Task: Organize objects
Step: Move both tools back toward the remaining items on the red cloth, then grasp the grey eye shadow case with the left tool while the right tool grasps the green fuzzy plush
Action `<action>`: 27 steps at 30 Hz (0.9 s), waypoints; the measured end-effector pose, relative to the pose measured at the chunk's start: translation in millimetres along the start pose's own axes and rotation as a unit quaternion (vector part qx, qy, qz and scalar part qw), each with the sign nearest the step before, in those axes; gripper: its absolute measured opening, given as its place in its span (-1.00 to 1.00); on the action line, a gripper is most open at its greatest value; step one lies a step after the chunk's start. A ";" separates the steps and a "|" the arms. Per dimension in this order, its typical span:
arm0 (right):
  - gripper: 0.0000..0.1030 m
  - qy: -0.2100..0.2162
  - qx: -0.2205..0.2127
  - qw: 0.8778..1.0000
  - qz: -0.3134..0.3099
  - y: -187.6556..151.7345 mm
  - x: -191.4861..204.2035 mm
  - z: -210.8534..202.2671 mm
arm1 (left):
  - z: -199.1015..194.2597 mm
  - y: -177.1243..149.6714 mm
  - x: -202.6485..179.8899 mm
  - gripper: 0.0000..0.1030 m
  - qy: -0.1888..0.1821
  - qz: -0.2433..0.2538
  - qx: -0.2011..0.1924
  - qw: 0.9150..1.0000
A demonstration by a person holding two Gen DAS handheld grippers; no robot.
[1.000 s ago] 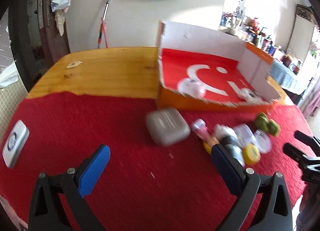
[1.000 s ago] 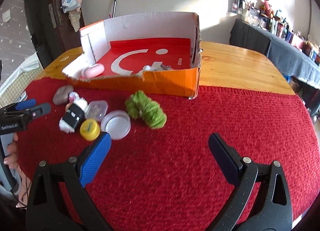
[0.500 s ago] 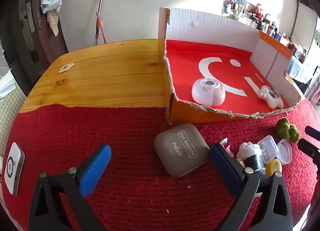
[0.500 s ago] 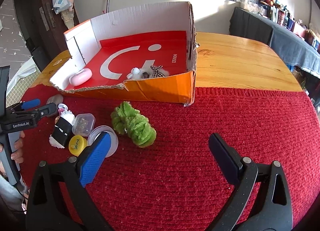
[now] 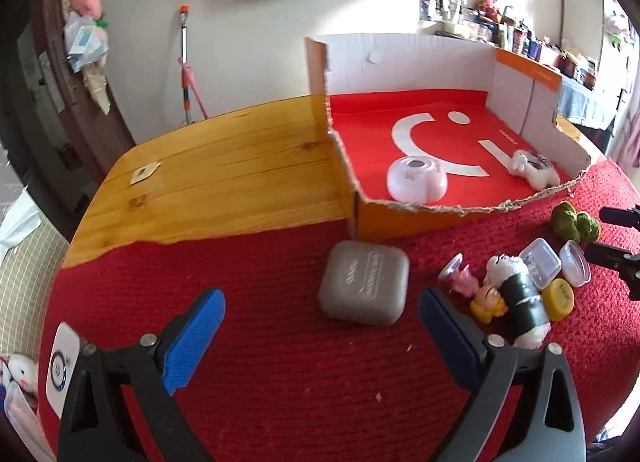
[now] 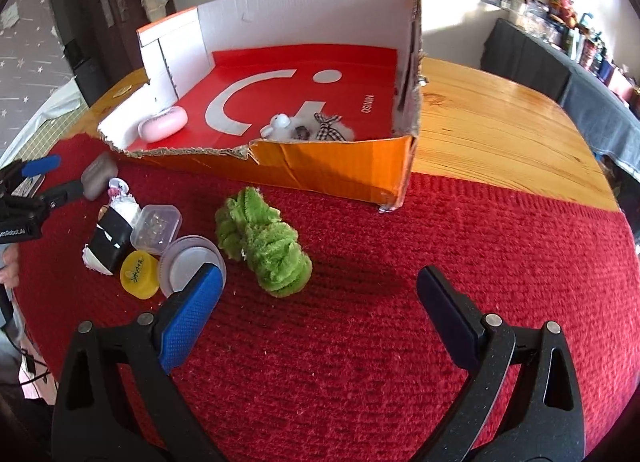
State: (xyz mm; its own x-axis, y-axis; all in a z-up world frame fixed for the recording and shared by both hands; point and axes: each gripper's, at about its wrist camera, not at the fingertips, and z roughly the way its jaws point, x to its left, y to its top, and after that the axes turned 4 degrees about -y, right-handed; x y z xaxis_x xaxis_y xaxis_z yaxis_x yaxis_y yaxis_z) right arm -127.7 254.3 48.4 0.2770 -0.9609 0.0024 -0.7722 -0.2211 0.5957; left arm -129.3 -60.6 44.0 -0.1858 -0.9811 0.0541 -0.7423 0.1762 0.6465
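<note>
An open cardboard box [image 5: 400,218] [image 6: 340,174] with a red floor holds a pink round case [image 5: 416,184] [image 6: 163,125] and a small white plush [image 5: 532,172] [image 6: 296,128]. On the red cloth in front lie a grey eye-shadow case [image 5: 364,288] [image 6: 98,180], a black-and-white plush [image 5: 520,298] [image 6: 110,238], small figurines [image 5: 486,302], clear plastic containers [image 6: 156,228], a round clear lid [image 6: 192,268], a yellow cap [image 6: 138,274] and a green fuzzy toy [image 5: 576,222] [image 6: 264,246]. My left gripper [image 5: 320,336] is open just before the grey case. My right gripper [image 6: 320,312] is open just before the green toy.
A white device [image 5: 62,366] lies at the cloth's left edge. Bare wooden tabletop [image 5: 224,178] [image 6: 500,122] lies beside and behind the box. A small tag [image 5: 142,174] lies on the wood. Cluttered shelves [image 6: 560,22] stand beyond the table.
My left gripper has moved closer to the grey case, now between its open fingers' line. My right gripper has moved closer to the green toy. Both stayed open.
</note>
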 end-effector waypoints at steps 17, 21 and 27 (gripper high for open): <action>-0.63 0.060 -0.015 0.998 0.029 3.9 -11.2 -1.6 | 17.2 -5.2 -4.0 0.03 -0.075 -0.035 0.007 0.997; -0.63 0.061 -0.038 0.997 0.023 1.9 -7.4 -19.1 | -2.1 -7.7 -3.7 0.03 -0.086 -0.044 -0.011 0.995; -0.63 0.065 -0.067 0.996 0.003 3.7 4.4 -46.5 | -33.3 -5.0 -10.0 0.03 -0.098 -0.037 -0.045 0.993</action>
State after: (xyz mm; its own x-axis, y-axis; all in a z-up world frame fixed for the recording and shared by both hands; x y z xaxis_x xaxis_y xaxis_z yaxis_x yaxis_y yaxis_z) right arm -102.8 257.1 88.0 0.3506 -0.9305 0.1061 -0.6940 -0.1821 0.6965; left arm -102.3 -54.4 65.6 -0.2608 -0.9551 -0.1405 -0.6997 0.0868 0.7091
